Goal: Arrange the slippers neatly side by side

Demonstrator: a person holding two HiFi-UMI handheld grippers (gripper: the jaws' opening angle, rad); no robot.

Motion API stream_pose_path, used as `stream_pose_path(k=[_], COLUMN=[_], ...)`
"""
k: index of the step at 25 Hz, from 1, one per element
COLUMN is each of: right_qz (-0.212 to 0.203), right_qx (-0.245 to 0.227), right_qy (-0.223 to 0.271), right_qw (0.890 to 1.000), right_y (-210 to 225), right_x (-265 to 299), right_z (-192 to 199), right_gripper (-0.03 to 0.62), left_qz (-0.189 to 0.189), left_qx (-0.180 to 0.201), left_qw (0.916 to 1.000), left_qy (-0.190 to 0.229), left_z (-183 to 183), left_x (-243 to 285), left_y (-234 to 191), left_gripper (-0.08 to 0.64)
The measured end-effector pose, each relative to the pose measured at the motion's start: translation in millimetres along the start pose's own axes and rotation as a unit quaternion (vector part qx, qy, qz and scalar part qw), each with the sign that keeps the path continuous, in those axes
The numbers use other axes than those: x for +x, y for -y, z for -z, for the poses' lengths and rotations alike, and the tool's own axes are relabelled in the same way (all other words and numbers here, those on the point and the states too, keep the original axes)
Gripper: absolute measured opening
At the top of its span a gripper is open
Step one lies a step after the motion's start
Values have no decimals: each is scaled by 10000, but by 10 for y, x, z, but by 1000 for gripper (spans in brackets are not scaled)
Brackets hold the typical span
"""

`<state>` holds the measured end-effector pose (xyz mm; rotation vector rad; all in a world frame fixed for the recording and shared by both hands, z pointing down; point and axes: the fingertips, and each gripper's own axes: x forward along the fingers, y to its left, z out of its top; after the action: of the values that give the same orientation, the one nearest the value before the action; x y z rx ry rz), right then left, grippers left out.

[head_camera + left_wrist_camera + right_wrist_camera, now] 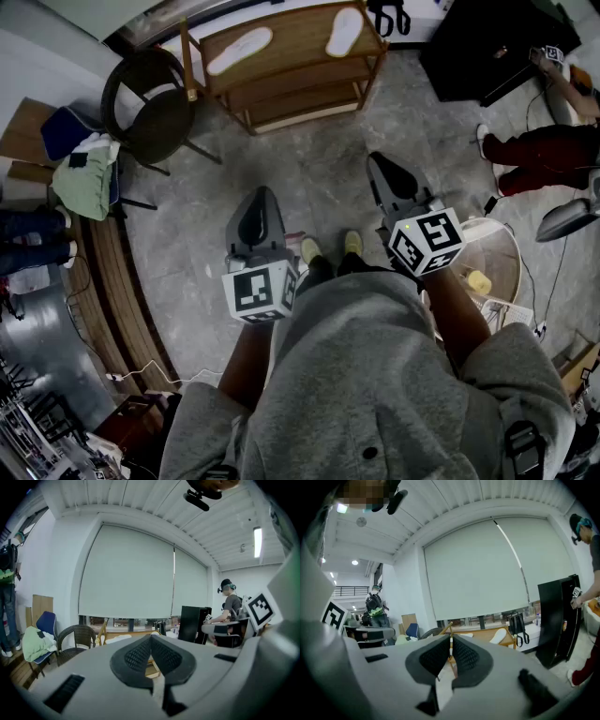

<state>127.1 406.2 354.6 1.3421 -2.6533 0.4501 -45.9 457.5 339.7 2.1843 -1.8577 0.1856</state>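
Two white slippers lie apart on the top of a wooden shelf (pixel 291 70) across the floor: the left slipper (pixel 239 50) and the right slipper (pixel 344 31), angled differently. My left gripper (pixel 263 194) and right gripper (pixel 378 161) are held in front of my body, pointing toward the shelf but well short of it. Both are shut with nothing between the jaws. The left gripper view shows its closed tips (pixel 151 637) with a slipper (pixel 117 639) far beyond. The right gripper view shows closed tips (pixel 451 638) and a slipper (pixel 500 636) on the shelf.
A dark wicker chair (pixel 150 103) stands left of the shelf, beside a blue chair with clothes (pixel 84 173). A black cabinet (pixel 492 47) and a seated person in red trousers (pixel 544 155) are at right. A round white table (pixel 502 267) is near my right arm.
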Motion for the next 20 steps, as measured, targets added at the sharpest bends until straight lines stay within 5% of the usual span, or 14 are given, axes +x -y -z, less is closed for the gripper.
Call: stream_pose_path(k=[9,20], right_qz=[119,71], right_qx=[318,16], right_qy=[-4,88], right_qw=[9994,9999], right_y=[-153,-537], right_x=[83,299], right_z=[37,-26], right_gripper=[32,32], left_qz=[38,137], left_qx=[70,-33], left_qw=[10000,9998], left_qy=[-25,113], left_z=[38,-18], left_x=[-121,-252], left_y=[-274,-676], left_gripper=[15,15])
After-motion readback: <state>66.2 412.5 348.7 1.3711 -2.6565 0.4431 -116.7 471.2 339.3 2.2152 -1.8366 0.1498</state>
